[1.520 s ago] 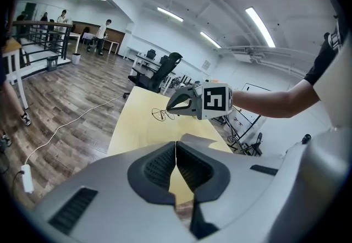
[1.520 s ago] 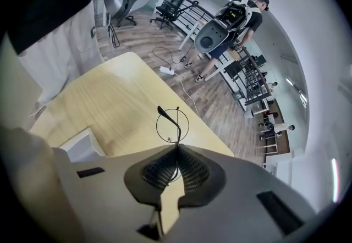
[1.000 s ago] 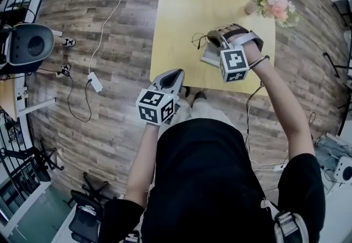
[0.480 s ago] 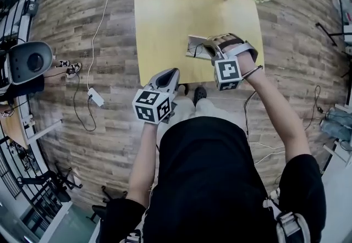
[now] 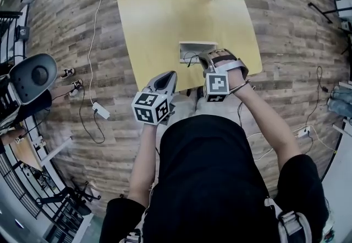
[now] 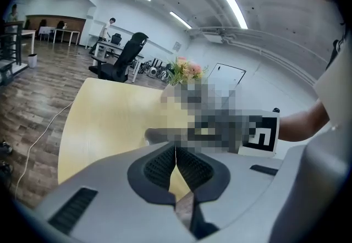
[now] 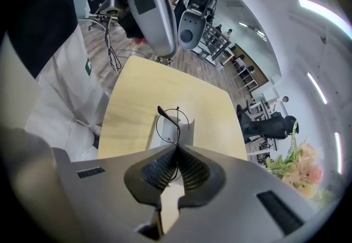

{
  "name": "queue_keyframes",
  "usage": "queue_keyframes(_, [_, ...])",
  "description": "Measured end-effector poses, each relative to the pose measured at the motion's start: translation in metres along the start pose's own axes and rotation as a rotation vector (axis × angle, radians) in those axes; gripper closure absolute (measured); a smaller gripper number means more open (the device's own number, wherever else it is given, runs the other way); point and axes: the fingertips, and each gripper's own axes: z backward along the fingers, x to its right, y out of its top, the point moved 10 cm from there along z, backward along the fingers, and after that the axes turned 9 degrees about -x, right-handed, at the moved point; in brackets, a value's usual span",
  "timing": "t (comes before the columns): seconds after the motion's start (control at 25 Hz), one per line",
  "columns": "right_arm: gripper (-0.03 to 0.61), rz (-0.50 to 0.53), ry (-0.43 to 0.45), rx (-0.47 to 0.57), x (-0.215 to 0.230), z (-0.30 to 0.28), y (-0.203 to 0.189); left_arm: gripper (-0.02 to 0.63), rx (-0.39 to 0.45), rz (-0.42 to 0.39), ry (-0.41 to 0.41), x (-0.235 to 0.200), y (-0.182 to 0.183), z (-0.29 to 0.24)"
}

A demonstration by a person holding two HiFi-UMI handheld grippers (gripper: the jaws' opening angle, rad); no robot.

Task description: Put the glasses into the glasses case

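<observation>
1. Jaws of the right gripper (image 7: 177, 154) stay clenched on the thin black wire-rimmed round glasses (image 7: 172, 124), just lowered over the open pale rectangular glasses case (image 5: 191, 48) by the yellow wooden counter's (image 5: 159, 16) near edge.
2. The left gripper (image 6: 176, 155) has its jaws closed on nothing.
3. Release likely comes next.

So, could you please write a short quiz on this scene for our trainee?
1. True or false: the jaws of the left gripper stand open.
2. What is clamped between the jaws of the right gripper? A. a pen B. the glasses C. a spoon
3. Which grey thing lies on the table just beyond the right gripper?
Key: 1 false, they are shut on nothing. 2 B. 3 the glasses case.
</observation>
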Motion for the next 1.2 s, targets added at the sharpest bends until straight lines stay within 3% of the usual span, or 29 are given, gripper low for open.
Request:
queue_keyframes(0.28, [0.555, -0.080, 0.009, -0.048, 0.001, -0.022, 0.005, 0.591, -0.048, -0.041, -0.034, -0.019, 0.023, -0.017])
queue_keyframes(0.88, [0.555, -0.105, 0.010, -0.169, 0.004, -0.077, 0.018, 0.591, -0.123, -0.090, -0.088, -0.054, 0.048, -0.040])
queue_keyframes(1.12, [0.555, -0.066, -0.030, -0.207, 0.000, -0.090, 0.020, 0.591, -0.145, -0.094, -0.094, -0.061, 0.047, -0.042])
queue_keyframes(1.2, [0.557, -0.058, -0.117, -0.202, 0.005, -0.093, 0.021, 0.591, -0.147, -0.097, -0.096, -0.063, 0.048, -0.043])
